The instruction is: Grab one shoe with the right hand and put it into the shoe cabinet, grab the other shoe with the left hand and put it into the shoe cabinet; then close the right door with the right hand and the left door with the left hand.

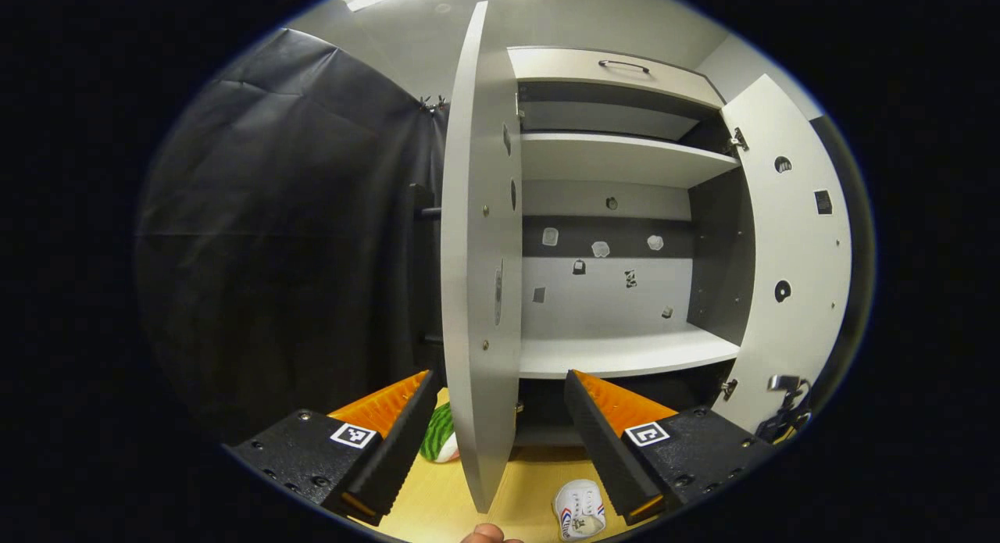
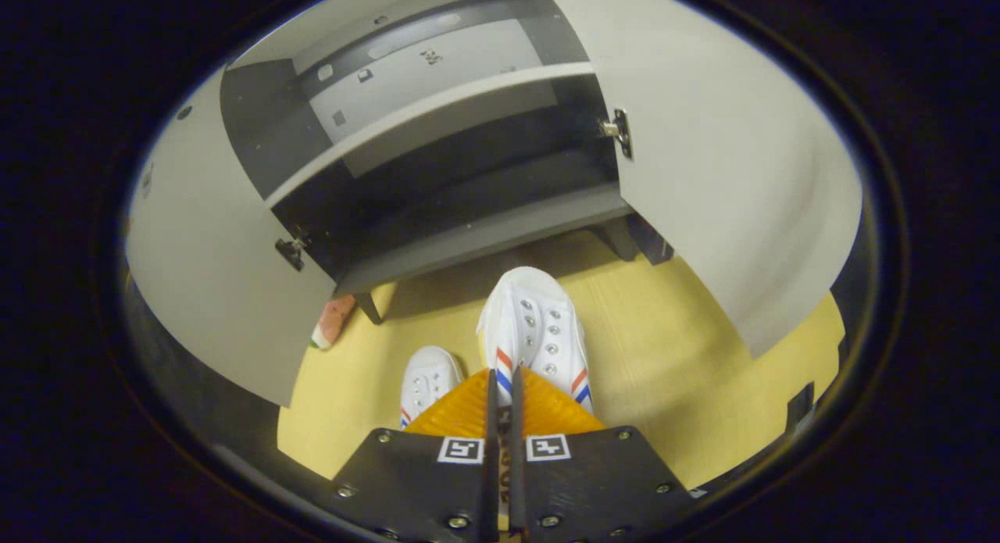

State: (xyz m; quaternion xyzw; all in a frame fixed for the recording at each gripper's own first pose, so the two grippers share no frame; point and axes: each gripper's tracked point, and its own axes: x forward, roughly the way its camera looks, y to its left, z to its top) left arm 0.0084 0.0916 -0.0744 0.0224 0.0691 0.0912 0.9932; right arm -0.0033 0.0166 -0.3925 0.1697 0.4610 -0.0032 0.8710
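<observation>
Right gripper [image 2: 501, 394]: jaws nearly together, clamped on the heel edge of a white shoe [image 2: 535, 332], toe pointing toward the cabinet [image 2: 469, 238]; whether the shoe is lifted or rests on the floor [image 2: 687, 355] cannot be told; second shoe [image 2: 426, 383] just to its left, on the floor; both lie near the cabinet's open front, outside it. Left gripper [image 1: 500, 418]: jaws wide apart, holding nothing; the edge of the left door [image 1: 480, 277] stands between the fingers, farther off; contact cannot be told; one shoe [image 1: 580, 510] seen low on the floor; shelves [image 1: 625, 351] bare; right door [image 1: 789, 254] swung open; green-striped object [image 1: 439, 435] on the floor beside the left door.
</observation>
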